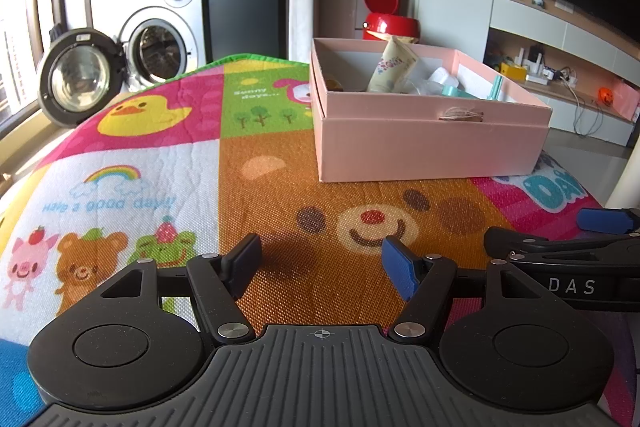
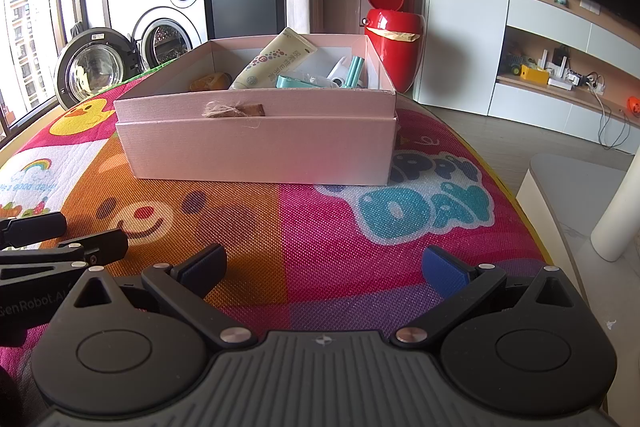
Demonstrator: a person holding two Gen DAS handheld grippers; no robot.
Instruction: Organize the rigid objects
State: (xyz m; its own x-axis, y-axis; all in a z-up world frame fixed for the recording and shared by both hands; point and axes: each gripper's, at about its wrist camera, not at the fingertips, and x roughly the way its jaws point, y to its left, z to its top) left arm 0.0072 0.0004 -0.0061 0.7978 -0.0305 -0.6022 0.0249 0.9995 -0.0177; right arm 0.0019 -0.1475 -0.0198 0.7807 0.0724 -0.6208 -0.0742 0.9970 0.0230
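- Together, we held our left gripper [image 1: 320,267] and right gripper [image 2: 324,267] low in frame, jaws spread, gripping nothing.
- We saw the pink box [image 2: 256,143] at upper centre on the mat [image 2: 340,227], tube [image 2: 272,63] leaning inside.

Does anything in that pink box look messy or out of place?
A little. In the pink box, a cream tube leans tilted against the other items, poking above the rim, with teal pieces jumbled beside it. A frayed twine tag hangs off the front edge. Nothing looks spilled or broken.
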